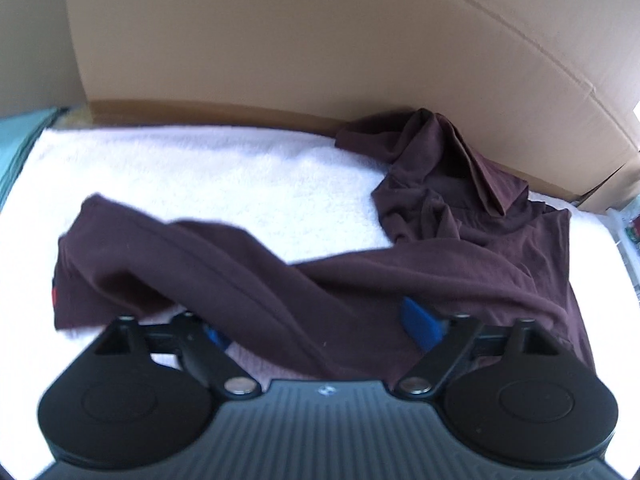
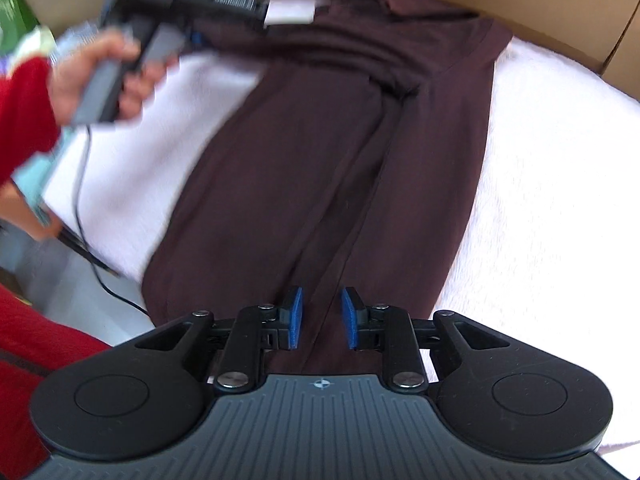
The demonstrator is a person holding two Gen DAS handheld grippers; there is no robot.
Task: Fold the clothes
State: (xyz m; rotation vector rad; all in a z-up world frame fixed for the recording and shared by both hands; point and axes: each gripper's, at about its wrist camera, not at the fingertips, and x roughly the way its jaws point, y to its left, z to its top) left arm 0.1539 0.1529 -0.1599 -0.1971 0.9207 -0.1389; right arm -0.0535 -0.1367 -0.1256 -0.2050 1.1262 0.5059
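A dark maroon garment (image 1: pixel 360 280) lies crumpled across a white fleecy cover (image 1: pixel 200 168), one end bunched against the cardboard wall. My left gripper (image 1: pixel 316 328) is low over it. A thick fold runs between its blue pads (image 1: pixel 420 320), which stand wide apart and do not press on it. In the right wrist view the garment (image 2: pixel 300 160) stretches away in a long strip. My right gripper (image 2: pixel 322 316) hovers over its near end, pads a little apart, and a seam shows through the gap. A hand (image 2: pixel 100 76) holds the left gripper (image 2: pixel 198 38) at the garment's far left corner.
A tall cardboard wall (image 1: pixel 320 40) closes off the back of the cover, with another box (image 2: pixel 624 40) at the right. A black cable (image 2: pixel 80 200) hangs from the left gripper past the cover's left edge. A red sleeve (image 2: pixel 24 120) is at the left. White cover (image 2: pixel 540 180) lies bare on the right.
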